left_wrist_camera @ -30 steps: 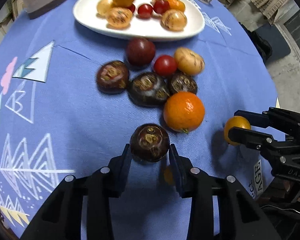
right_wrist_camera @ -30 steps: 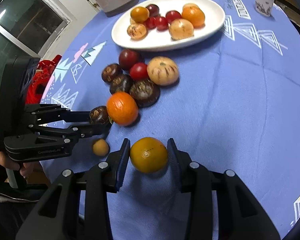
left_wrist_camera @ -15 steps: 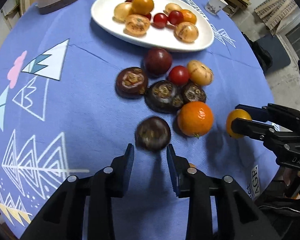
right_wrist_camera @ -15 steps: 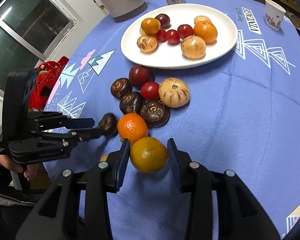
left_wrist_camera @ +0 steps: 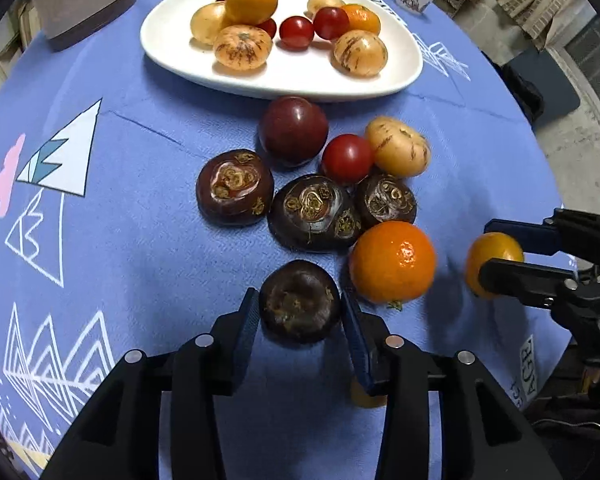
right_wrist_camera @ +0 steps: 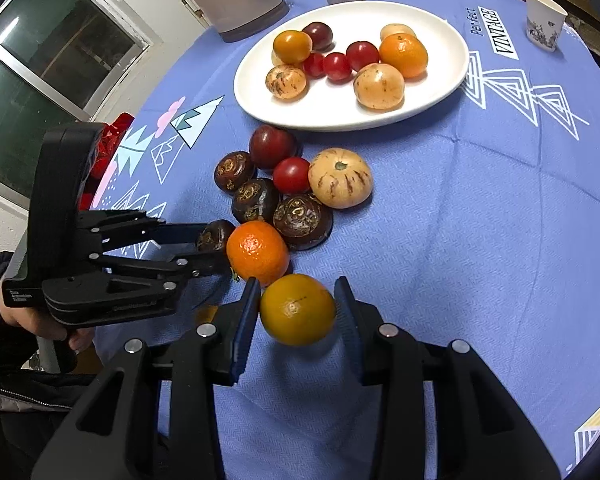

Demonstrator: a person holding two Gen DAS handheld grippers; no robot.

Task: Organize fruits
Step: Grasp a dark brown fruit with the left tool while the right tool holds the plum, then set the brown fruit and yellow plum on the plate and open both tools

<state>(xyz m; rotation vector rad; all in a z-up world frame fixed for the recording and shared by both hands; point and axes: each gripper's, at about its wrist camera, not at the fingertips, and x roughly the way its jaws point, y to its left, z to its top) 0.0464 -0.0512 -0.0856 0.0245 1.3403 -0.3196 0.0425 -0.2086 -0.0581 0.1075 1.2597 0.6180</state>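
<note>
Left tongs: just widened, spread either side of a dark brown fruit lying on the blue-clothed worktop beside an orange. Right tongs: pinching a yellow fruit, held just above the cloth. White plate of mixed fruit at the far side.

A small orange fruit sits mostly hidden behind the left hand-held gripper.

A white oval plate of mixed fruit sits toward the far edge of the blue patterned tablecloth. A cluster of loose fruit lies nearer, just before the plate. A white paper cup stands at the far right edge.
</note>
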